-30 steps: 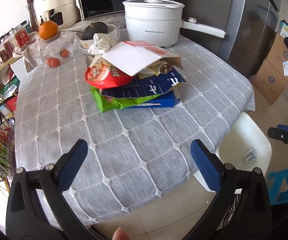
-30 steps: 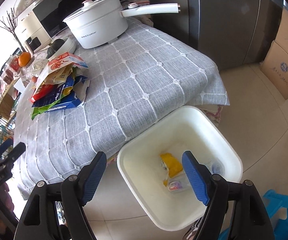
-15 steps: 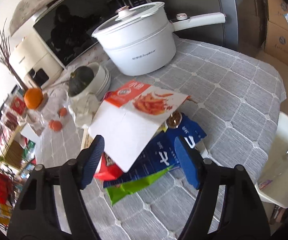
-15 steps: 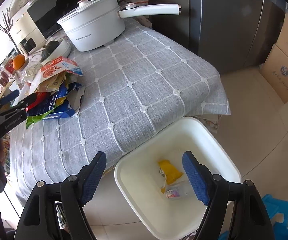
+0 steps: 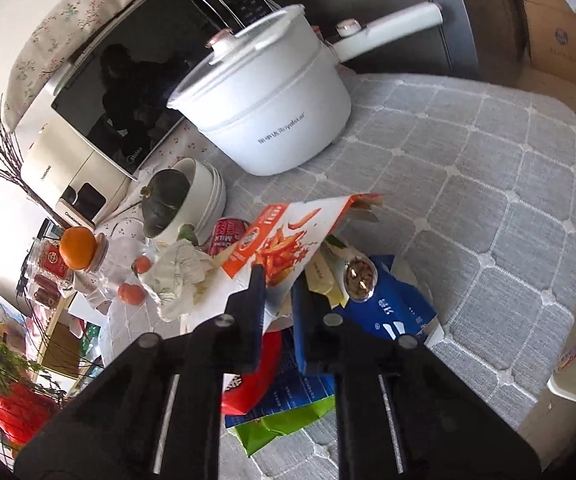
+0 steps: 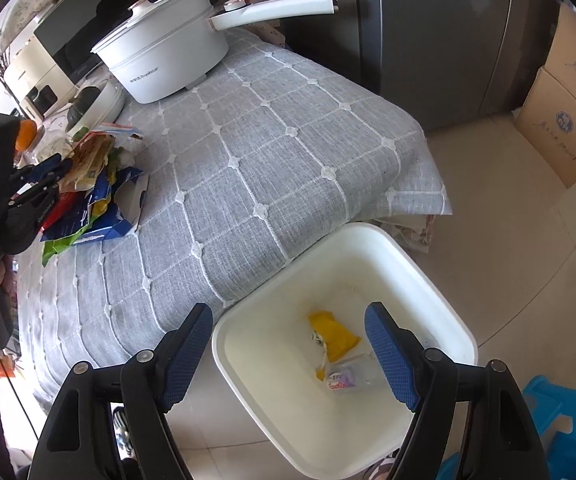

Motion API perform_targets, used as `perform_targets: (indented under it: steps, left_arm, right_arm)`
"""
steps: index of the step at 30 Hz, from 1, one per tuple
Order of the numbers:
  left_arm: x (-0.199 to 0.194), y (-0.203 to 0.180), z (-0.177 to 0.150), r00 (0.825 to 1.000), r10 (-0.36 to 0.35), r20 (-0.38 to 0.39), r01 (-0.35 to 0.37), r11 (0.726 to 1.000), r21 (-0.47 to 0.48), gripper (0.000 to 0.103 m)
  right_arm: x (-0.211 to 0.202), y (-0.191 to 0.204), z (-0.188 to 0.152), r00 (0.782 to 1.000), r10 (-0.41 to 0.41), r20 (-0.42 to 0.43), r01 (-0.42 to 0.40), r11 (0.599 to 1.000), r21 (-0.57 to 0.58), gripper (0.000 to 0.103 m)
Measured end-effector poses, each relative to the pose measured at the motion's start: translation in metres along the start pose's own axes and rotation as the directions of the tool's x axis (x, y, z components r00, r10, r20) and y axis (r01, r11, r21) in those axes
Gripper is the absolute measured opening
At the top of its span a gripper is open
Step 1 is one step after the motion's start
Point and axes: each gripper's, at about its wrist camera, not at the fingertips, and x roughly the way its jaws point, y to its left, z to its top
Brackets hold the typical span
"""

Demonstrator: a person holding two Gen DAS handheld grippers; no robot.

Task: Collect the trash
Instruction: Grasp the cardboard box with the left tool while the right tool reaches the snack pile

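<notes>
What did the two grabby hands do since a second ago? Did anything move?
The left gripper moved from the table's near edge in to the trash pile and closed its fingers on the orange-and-white snack box. The right gripper kept hovering open over the white bin, drifting only slightly. The pot and the wrappers in the bin stayed put.

The white pot [image 5: 272,120] reads "Royalstar", the red can [image 5: 228,232] "MILK", and the microwave [image 5: 128,92] "Midea".

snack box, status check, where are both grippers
Left gripper shut on orange snack box atop wrapper pile. Right gripper open, empty, over white bin. Nothing blocking.
</notes>
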Motion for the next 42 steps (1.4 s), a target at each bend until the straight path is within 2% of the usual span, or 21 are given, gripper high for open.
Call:
perform_targets:
  steps: [5,10,14,19,22,25,27,28,30,33,35,38,39,42]
  left_arm:
    - [-0.032,0.036,0.0,0.997,-0.024,0.072,0.035,0.989,-0.145,0.008]
    - [-0.073,0.08,-0.013,0.983,-0.055,0.172,0.11,0.94,-0.324,0.002]
    - [-0.099,0.109,-0.037,0.971,-0.086,0.225,0.18,0.879,-0.442,0.001]
    - [-0.109,0.134,-0.084,0.966,-0.115,0.231,0.23,0.785,-0.575,0.001]
    - [-0.11,0.142,-0.116,0.968,-0.132,0.215,0.24,0.742,-0.626,0.001]
    - [-0.099,0.145,-0.146,0.971,-0.151,0.184,0.236,0.716,-0.657,0.001]
    - [-0.087,0.147,-0.158,0.97,-0.198,0.14,0.24,0.695,-0.677,0.001]
    - [-0.083,0.148,-0.164,0.968,-0.221,0.123,0.243,0.689,-0.682,0.001]
    - [-0.073,0.145,-0.172,0.962,-0.265,0.07,0.241,0.697,-0.675,0.001]
    - [-0.061,0.136,-0.186,0.939,-0.345,-0.003,0.256,0.702,-0.664,0.003]
    - [-0.054,0.135,-0.192,0.931,-0.364,-0.03,0.255,0.707,-0.659,0.005]
    - [-0.037,0.133,-0.202,0.885,-0.461,-0.061,0.3,0.666,-0.683,0.008]
    - [-0.033,0.132,-0.204,0.876,-0.477,-0.067,0.305,0.658,-0.688,0.009]
    - [-0.025,0.133,-0.205,0.867,-0.495,-0.055,0.314,0.63,-0.71,0.009]
  right_arm:
    - [-0.002,0.004,0.0,1.0,0.004,0.009,-0.004,1.0,-0.002,0.08]
    - [-0.005,0.014,0.002,0.999,0.012,0.032,-0.012,1.0,-0.007,0.08]
    - [-0.006,0.028,0.003,0.999,0.014,0.051,-0.013,1.0,-0.02,0.08]
    - [-0.002,0.051,0.004,0.998,0.038,0.058,-0.035,0.998,-0.043,0.08]
    - [0.002,0.068,0.004,0.996,0.059,0.06,-0.056,0.997,-0.061,0.08]
    - [0.006,0.085,0.004,0.994,0.091,0.058,-0.087,0.994,-0.072,0.08]
    - [0.007,0.096,0.005,0.989,0.135,0.059,-0.131,0.989,-0.073,0.08]
    - [0.008,0.101,0.005,0.986,0.154,0.059,-0.149,0.986,-0.073,0.08]
    - [0.009,0.113,0.007,0.98,0.189,0.062,-0.184,0.98,-0.079,0.08]
    - [0.014,0.13,0.011,0.976,0.208,0.06,-0.201,0.974,-0.104,0.08]
    - [0.019,0.14,0.015,0.976,0.21,0.056,-0.203,0.973,-0.109,0.08]
    - [0.028,0.146,0.021,0.973,0.225,0.05,-0.219,0.971,-0.094,0.08]
    - [0.032,0.147,0.023,0.973,0.226,0.047,-0.221,0.971,-0.088,0.08]
    - [0.042,0.146,0.03,0.972,0.229,0.042,-0.226,0.972,-0.066,0.08]
